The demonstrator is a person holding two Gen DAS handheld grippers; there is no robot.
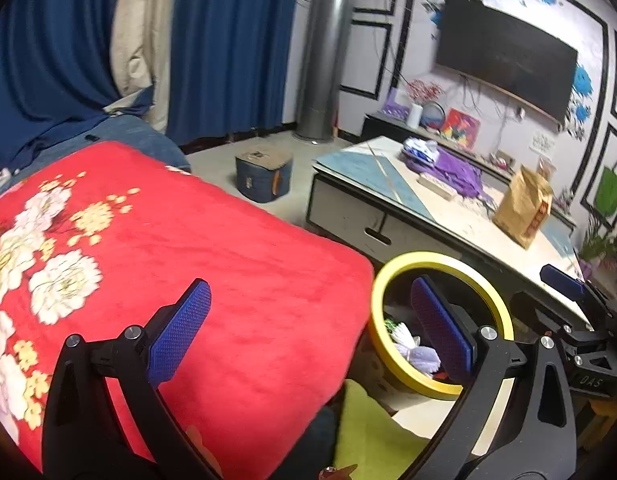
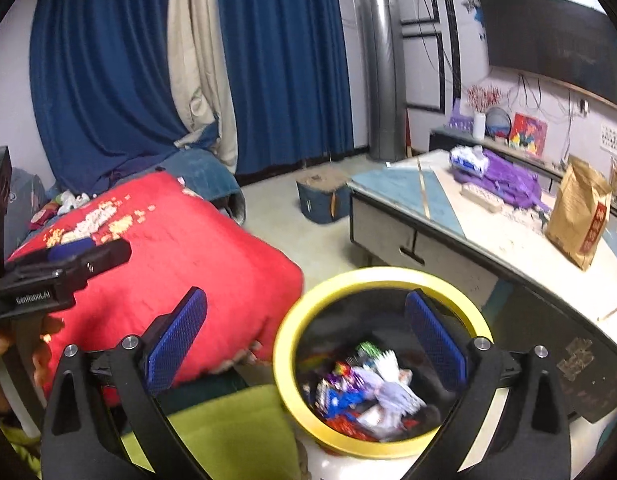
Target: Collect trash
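Both pairs of jaws stand wide apart with nothing between their blue pads. The right gripper [image 2: 306, 338] hangs above the yellow-rimmed bin [image 2: 296, 396], its right finger over the dark opening and its left finger over the edge of the red flowered blanket [image 2: 212, 256]. Inside the bin lies a heap of crumpled wrappers [image 2: 364, 396], white, purple, blue and red, resting on the bottom. The left gripper [image 1: 312, 328] spreads just as wide: its left finger lies over the blanket [image 1: 212, 248], its right finger over the bin [image 1: 388, 280], where a few pale wrappers [image 1: 412, 350] show below the rim. Each gripper appears in the other's view, the left one [image 2: 68, 256] at the left edge over the blanket, with fingers of a hand [image 2: 40, 344] below it. A yellow-green cloth [image 2: 228, 428] lies just beside the bin. Beyond the bin stands a low table [image 2: 436, 216] carrying a brown paper bag [image 2: 580, 216] and a purple bundle [image 2: 508, 184]. A small blue box [image 2: 320, 196] sits on the floor before blue curtains [image 2: 284, 56].
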